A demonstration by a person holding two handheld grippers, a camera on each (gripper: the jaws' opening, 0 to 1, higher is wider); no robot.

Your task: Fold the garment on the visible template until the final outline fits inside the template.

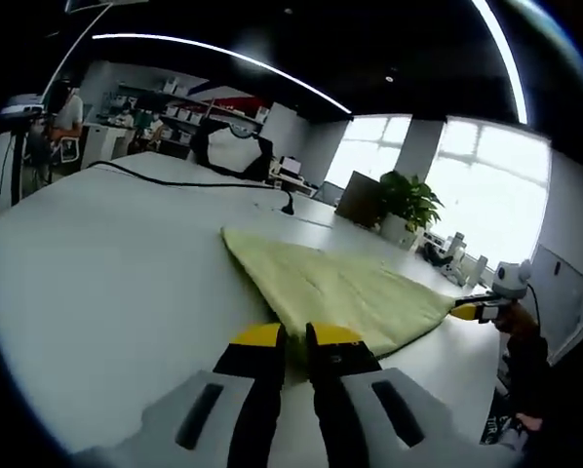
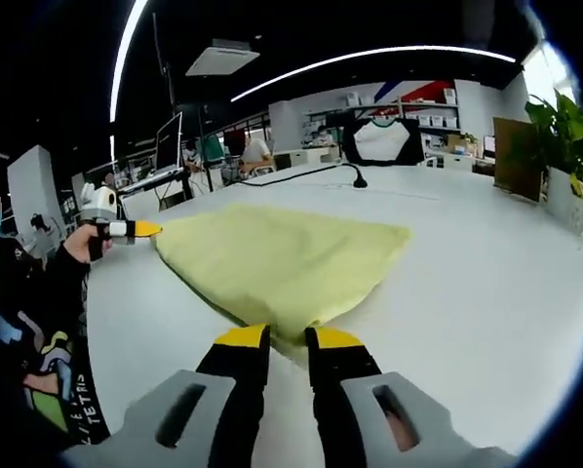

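A pale yellow-green garment (image 1: 340,288) lies flat on the white table (image 1: 106,263), narrowing to a corner at each near end. My left gripper (image 1: 293,336) has its yellow-tipped jaws pinched together on one corner of it. My right gripper (image 1: 464,311) shows at the far right, its tip at the opposite corner. In the right gripper view the garment (image 2: 282,253) spreads away from my right gripper (image 2: 287,338), whose jaws are shut on the near corner. My left gripper (image 2: 140,229) holds the far-left corner there, with a hand and dark sleeve behind it.
A black cable (image 1: 194,182) runs across the table beyond the garment toward a black-framed stand (image 1: 231,146). A potted plant (image 1: 408,202) stands at the table's far end by the windows. Desks, shelves and seated people fill the room's back. Bare tabletop (image 2: 486,253) surrounds the cloth.
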